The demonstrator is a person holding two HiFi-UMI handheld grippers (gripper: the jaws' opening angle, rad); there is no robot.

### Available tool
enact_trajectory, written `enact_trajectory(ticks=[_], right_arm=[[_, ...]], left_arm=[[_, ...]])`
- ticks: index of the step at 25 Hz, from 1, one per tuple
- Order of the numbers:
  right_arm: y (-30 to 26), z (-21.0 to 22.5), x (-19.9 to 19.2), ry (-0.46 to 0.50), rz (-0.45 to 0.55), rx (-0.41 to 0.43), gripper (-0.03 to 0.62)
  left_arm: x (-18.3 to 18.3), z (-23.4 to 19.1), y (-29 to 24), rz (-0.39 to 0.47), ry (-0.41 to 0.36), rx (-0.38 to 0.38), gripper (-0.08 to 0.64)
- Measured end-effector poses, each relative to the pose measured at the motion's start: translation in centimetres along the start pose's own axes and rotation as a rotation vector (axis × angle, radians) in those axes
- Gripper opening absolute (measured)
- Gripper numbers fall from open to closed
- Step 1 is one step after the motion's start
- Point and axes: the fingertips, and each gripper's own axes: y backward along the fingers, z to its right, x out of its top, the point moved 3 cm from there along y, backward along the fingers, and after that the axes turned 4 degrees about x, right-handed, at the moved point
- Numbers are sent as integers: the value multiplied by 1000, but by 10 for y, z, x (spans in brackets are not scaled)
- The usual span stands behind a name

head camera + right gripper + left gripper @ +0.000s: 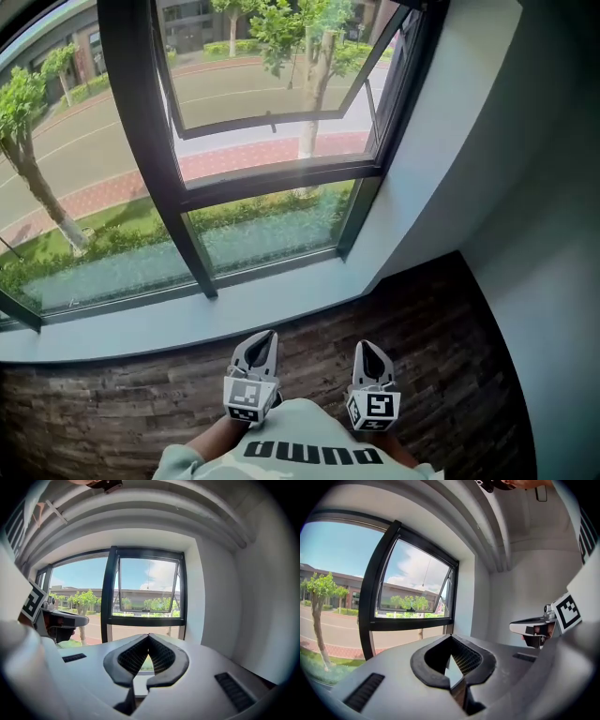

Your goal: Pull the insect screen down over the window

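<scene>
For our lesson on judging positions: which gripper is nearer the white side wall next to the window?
Right. The right gripper sits closer to the side wall; the left gripper is farther, with the right gripper between it and that wall.

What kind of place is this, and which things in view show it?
Likely a room inside a building beside a street: a black-framed window, a dark plank floor, and a road with trees outside.
</scene>
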Motion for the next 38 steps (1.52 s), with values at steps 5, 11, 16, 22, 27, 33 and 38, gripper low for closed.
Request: enact_trajectory(ticks=[5, 11, 16, 22, 27, 33, 38], right_arm=[[-43, -2, 23, 3, 26, -16, 5], [-94, 1, 36, 32, 36, 21, 5], [-141, 21, 38, 42, 46, 60, 5], [-223, 75, 51, 30, 52, 115, 5], [-291, 133, 64, 38, 82, 162, 5], [-352, 192, 89, 110, 154, 229, 5], [-397, 231, 138, 224, 257, 285, 5]], left_arm=[[13, -35, -17, 35, -31, 18, 11], [17, -62, -34, 25, -13, 76, 12], [19, -77, -69, 32, 0, 125, 11], [37, -84, -148, 15, 19, 178, 11], [58, -84, -218, 16, 9, 262, 11], [87, -101, -271, 40, -44, 391, 12], [130, -125, -303, 39, -186, 485, 12]])
